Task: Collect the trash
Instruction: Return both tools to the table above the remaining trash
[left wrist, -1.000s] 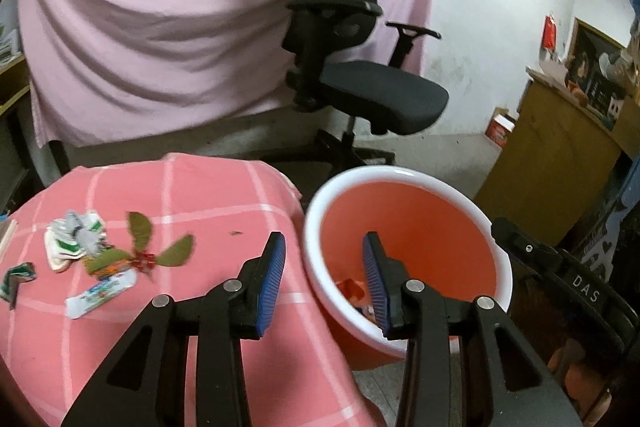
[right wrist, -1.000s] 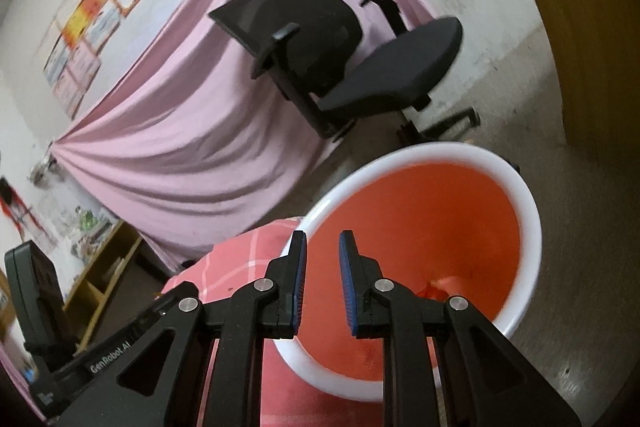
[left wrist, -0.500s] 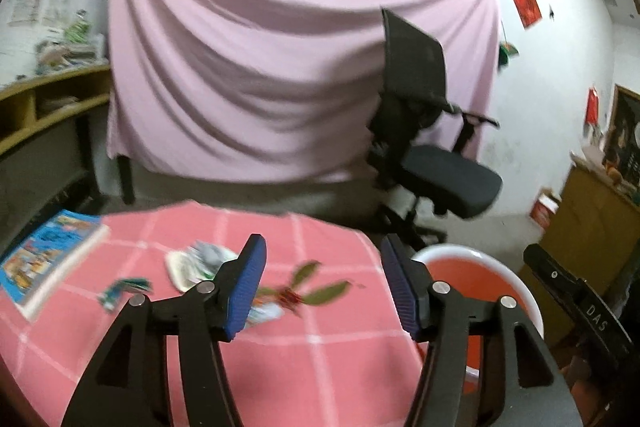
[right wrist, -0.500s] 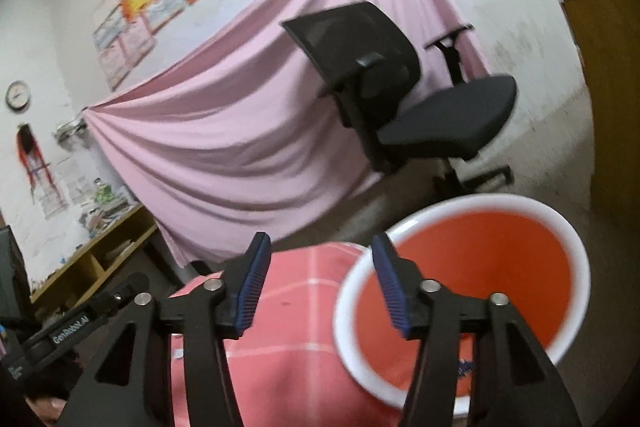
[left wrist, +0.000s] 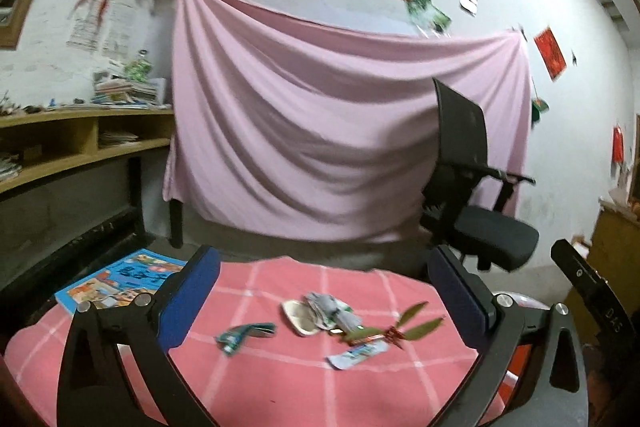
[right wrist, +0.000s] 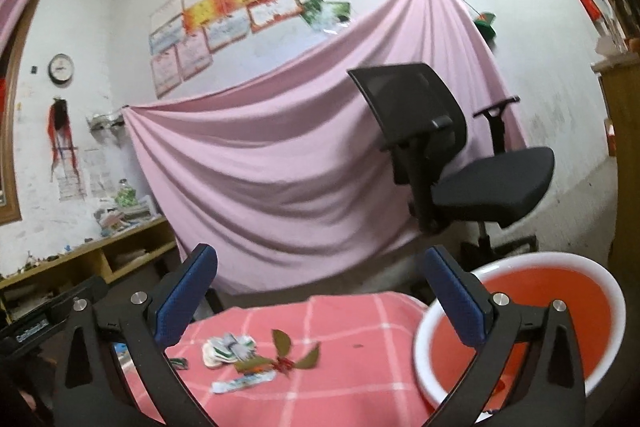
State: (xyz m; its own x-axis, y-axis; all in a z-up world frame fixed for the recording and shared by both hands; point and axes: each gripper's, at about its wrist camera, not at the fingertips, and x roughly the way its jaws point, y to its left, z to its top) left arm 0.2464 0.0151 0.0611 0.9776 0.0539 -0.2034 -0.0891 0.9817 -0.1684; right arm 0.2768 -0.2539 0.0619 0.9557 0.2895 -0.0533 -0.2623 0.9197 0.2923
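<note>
Left wrist only: blue book [left wrist: 120, 279]

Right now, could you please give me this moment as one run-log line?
left claw: opening, empty | right claw: opening, empty | wrappers and leaves: on tablecloth | basin: beside table

Each hand-held gripper [left wrist: 328, 311] [right wrist: 320, 301] has black angular arms, silver screws at the joints and ribbed blue pads [left wrist: 188, 301] inside both fingers.
</note>
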